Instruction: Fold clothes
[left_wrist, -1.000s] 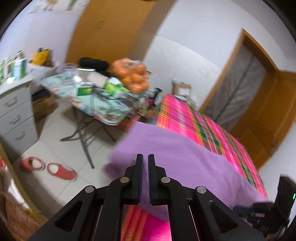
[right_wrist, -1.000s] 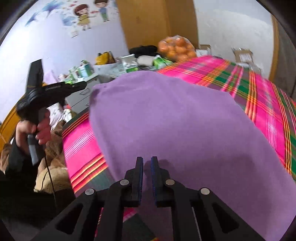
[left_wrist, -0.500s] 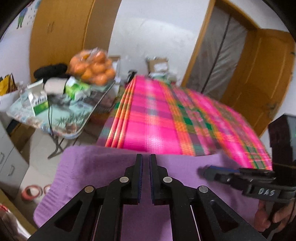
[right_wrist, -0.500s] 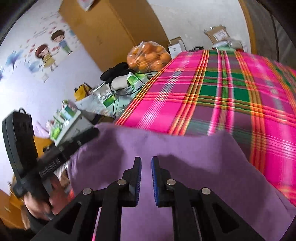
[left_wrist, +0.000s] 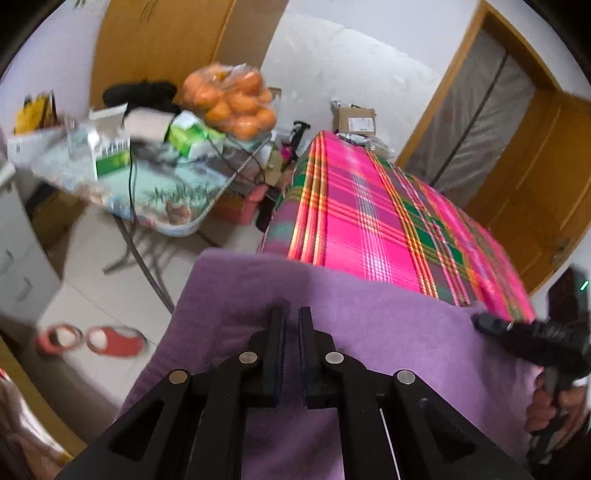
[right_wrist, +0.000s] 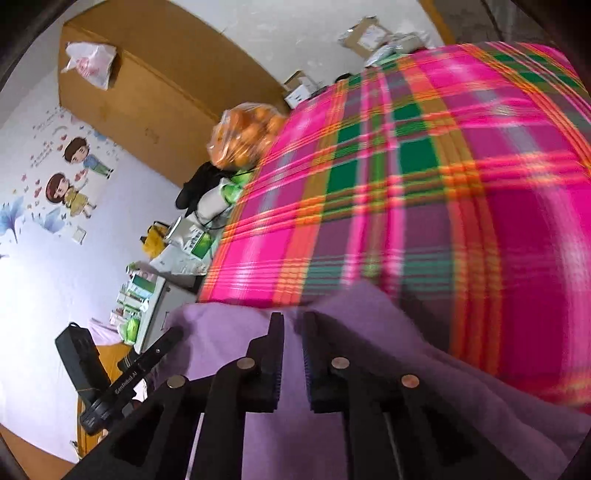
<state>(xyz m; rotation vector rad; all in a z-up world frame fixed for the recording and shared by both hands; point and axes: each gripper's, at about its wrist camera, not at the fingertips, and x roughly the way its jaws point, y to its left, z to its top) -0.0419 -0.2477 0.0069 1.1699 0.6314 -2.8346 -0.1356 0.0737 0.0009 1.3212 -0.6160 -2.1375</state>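
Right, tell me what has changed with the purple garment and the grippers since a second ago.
The purple garment has been drawn back toward the cameras, baring far more of the plaid bedspread. The left gripper and right gripper travelled with it, the right one rolling. Both jaws stay nearly shut, apparently pinching the cloth throughout.

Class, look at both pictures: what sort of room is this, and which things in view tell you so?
Most likely a lived-in bedroom at home. A bed with a pink plaid cover fills much of it, a wooden wardrobe stands against the wall, and a folding table beside the bed holds a bag of oranges.
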